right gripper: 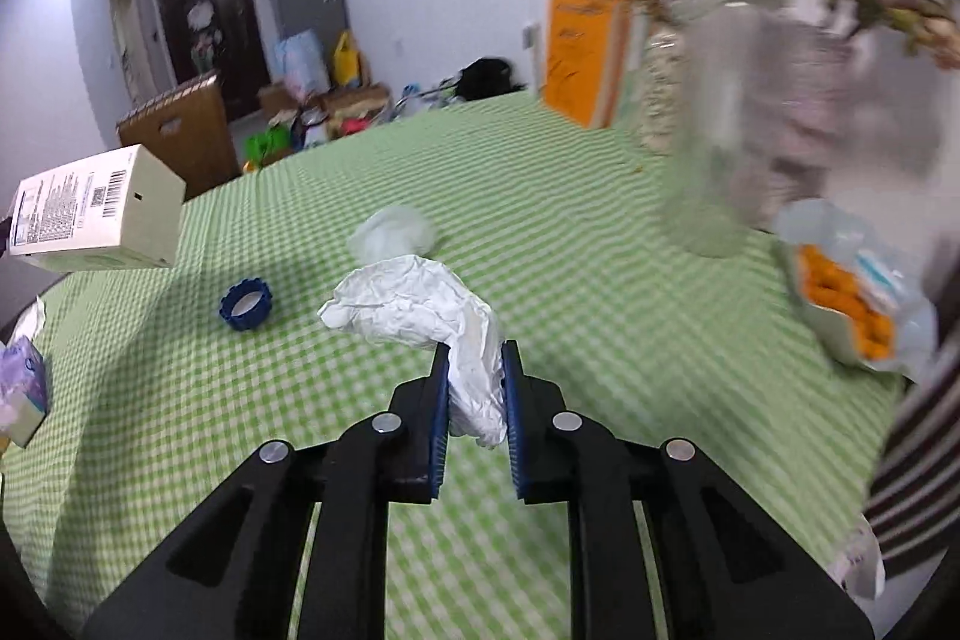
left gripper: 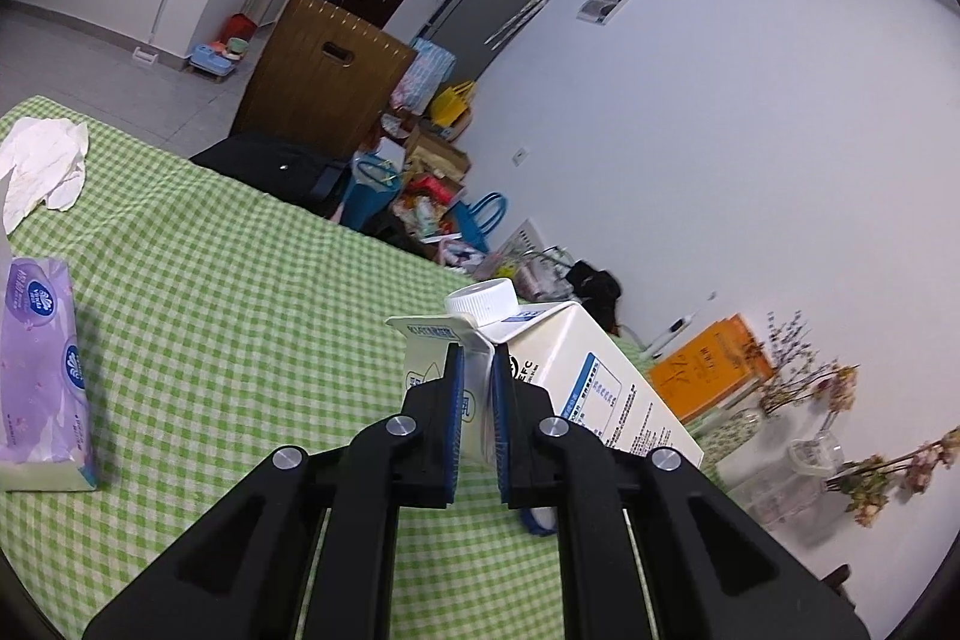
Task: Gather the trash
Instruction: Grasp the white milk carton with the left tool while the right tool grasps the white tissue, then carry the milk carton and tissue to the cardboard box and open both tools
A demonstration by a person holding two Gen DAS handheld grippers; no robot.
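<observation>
My left gripper (left gripper: 477, 367) is shut on the top fold of a white milk carton (left gripper: 576, 376) with a white screw cap, held above the green checked tablecloth (left gripper: 240, 280). The same carton (right gripper: 99, 211) hangs at the left of the right wrist view. My right gripper (right gripper: 476, 358) is shut on a crumpled white tissue (right gripper: 420, 304), lifted off the cloth. A blue ring-shaped cap (right gripper: 245, 304) and a pale crumpled wad (right gripper: 393, 232) lie on the cloth beyond it. Another crumpled tissue (left gripper: 42, 166) lies at the far left of the table.
A purple tissue pack (left gripper: 42, 376) lies at the left. An orange box (right gripper: 591, 52), glass vases with dried flowers (right gripper: 732, 112) and an open snack bag with orange pieces (right gripper: 852, 304) stand at the right. Bags and a brown box (left gripper: 324, 76) crowd the floor beyond the table.
</observation>
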